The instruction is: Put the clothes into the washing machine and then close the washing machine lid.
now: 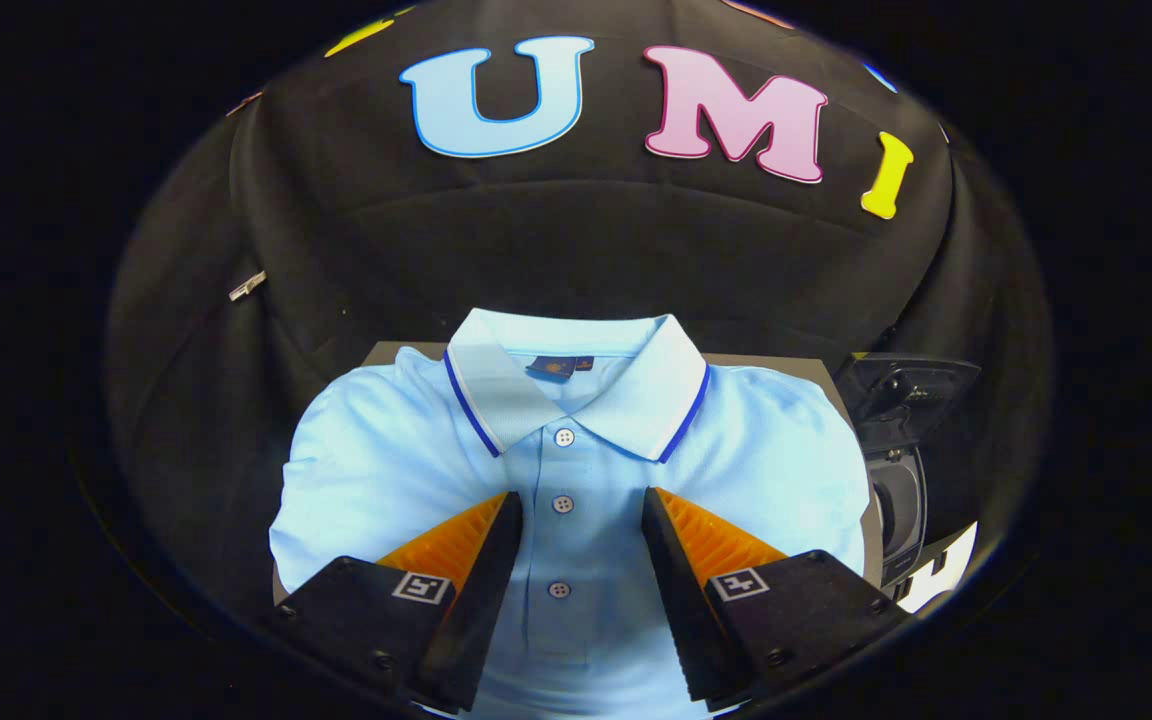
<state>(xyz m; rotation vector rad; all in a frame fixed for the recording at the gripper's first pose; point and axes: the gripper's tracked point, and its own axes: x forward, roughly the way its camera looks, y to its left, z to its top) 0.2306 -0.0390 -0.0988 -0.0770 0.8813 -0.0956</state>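
One folded shirt (576, 470) flat on desk (391, 352), collar toward far edge, long axis front-to-back. Gripper (581, 530) spread apart above button strip, gripping nothing. One washing machine (901, 480) at right edge.

polo shirt (576, 470): soft knit cloth, fine pique-like texture, matt; collar (576, 375) of the shirt ribbed-looking knit with a darker edge stripe; buttons (563, 503) down the placket smooth, slightly glossy plastic; woven tag (551, 367) inside the collar; claw (581, 530) held apart above the shirt, its fingers (471, 545) ridged on the inner faces, outer housings smooth matt plastic with screws; washing machine (901, 470) beside the shirt, smooth glossy plastic; counter (766, 362) under the shirt flat, matt; booth wall (576, 240) beyond the shirt matt wrinkled cloth
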